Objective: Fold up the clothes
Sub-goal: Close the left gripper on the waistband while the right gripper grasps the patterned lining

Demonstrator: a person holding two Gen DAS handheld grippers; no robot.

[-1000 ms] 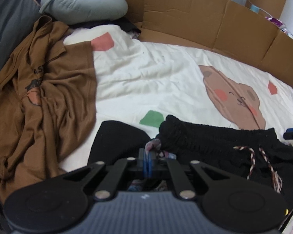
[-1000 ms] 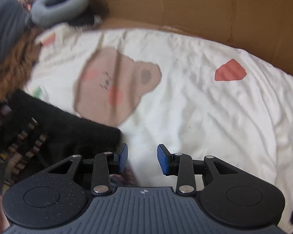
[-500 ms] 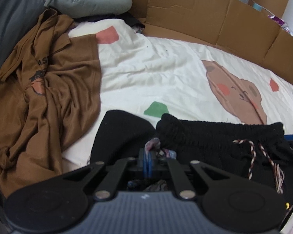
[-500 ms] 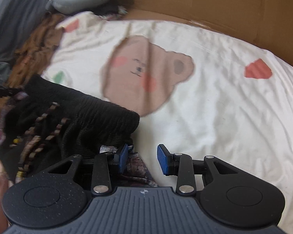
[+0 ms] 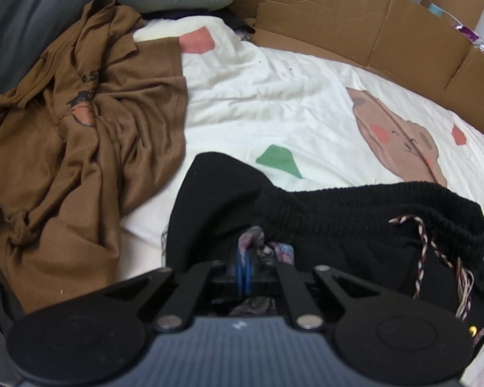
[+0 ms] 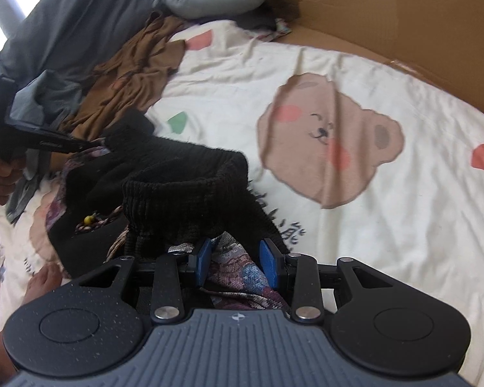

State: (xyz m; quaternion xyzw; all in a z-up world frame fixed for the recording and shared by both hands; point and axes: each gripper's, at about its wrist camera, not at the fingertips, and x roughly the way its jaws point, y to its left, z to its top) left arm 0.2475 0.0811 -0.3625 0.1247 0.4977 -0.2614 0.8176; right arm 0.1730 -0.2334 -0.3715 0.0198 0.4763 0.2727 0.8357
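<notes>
Left wrist view: left gripper (image 5: 243, 266) pinched together on patterned fabric of the black shorts (image 5: 338, 219).
Right gripper (image 6: 235, 259): jaws apart, patterned fabric between them; grip unclear.
Shorts: bunched at 6 o'clock on the bear sheet (image 6: 355, 209).
Brown shirt (image 5: 90, 129): crumpled at 9 o'clock.
Cardboard (image 5: 355, 22): along 12 to 2 o'clock.

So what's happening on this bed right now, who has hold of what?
A person with a handheld gripper in each hand is working on black drawstring shorts lying on a bear-print sheet. The left gripper is pinched shut on patterned fabric at the shorts' waistband. The right gripper has its jaws apart around more of that patterned fabric at the other end; whether its pads press on it cannot be told. A brown shirt lies crumpled beside them, not folded.
</notes>
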